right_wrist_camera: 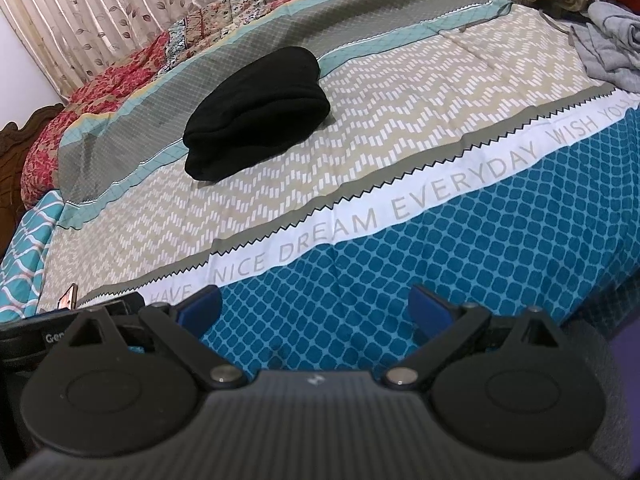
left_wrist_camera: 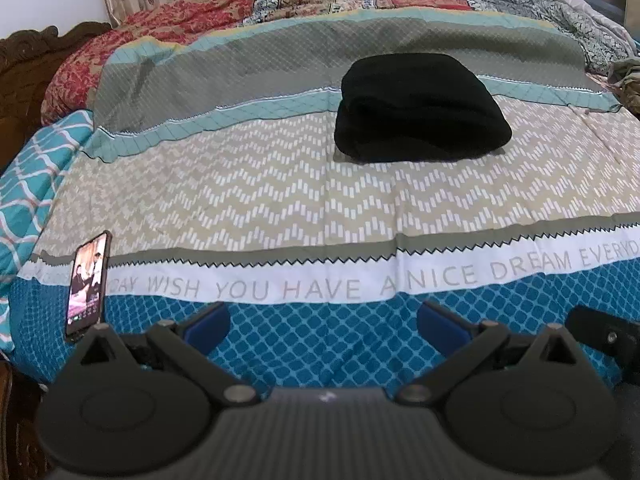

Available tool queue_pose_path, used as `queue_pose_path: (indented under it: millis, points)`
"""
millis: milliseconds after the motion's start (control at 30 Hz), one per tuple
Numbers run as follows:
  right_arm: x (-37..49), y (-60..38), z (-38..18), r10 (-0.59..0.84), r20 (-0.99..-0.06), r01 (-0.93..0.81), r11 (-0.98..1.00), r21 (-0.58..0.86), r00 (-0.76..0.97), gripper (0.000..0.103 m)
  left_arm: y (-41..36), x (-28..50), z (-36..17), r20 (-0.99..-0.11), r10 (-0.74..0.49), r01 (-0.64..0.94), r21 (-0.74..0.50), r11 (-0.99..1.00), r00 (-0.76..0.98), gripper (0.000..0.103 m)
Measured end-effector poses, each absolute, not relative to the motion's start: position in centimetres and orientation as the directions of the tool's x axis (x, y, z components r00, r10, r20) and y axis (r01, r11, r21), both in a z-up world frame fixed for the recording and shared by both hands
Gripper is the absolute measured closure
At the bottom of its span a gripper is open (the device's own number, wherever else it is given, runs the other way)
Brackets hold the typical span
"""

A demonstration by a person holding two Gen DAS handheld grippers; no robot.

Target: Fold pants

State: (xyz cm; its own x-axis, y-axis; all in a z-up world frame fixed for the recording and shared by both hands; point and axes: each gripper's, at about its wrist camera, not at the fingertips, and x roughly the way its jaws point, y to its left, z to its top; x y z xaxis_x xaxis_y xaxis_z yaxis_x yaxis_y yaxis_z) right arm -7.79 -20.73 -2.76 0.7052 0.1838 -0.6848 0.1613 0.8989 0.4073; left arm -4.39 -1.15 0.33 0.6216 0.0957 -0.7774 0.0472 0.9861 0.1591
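Note:
Black pants [left_wrist_camera: 420,110] lie folded into a thick compact bundle on the patterned bedspread [left_wrist_camera: 280,184], far from both grippers. The right wrist view shows the same bundle [right_wrist_camera: 256,116] up and to the left on the bedspread [right_wrist_camera: 400,120]. My left gripper [left_wrist_camera: 322,324] hangs open over the blue near edge of the bed, blue pads wide apart, nothing between them. My right gripper [right_wrist_camera: 316,312] is open too, over the same blue band, and holds nothing. Its black body [left_wrist_camera: 600,336] pokes in at the right of the left wrist view.
A phone [left_wrist_camera: 88,280] with a lit screen lies at the bed's near left edge; its corner [right_wrist_camera: 68,298] shows in the right view. A pile of loose clothes [right_wrist_camera: 580,8] sits at the far right. Curtains [right_wrist_camera: 100,12] and a carved wooden headboard [left_wrist_camera: 28,64] stand behind.

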Motion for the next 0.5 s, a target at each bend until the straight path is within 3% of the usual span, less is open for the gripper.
queue_pose_path:
  millis: [500]
  points:
    - [-7.84,-20.37,-2.78,0.176,-0.685,0.163,0.902,0.4,0.707,0.002,-1.43,-4.34,-0.3,-0.799,0.056,0.09,0.137,0.987,0.599,0.0]
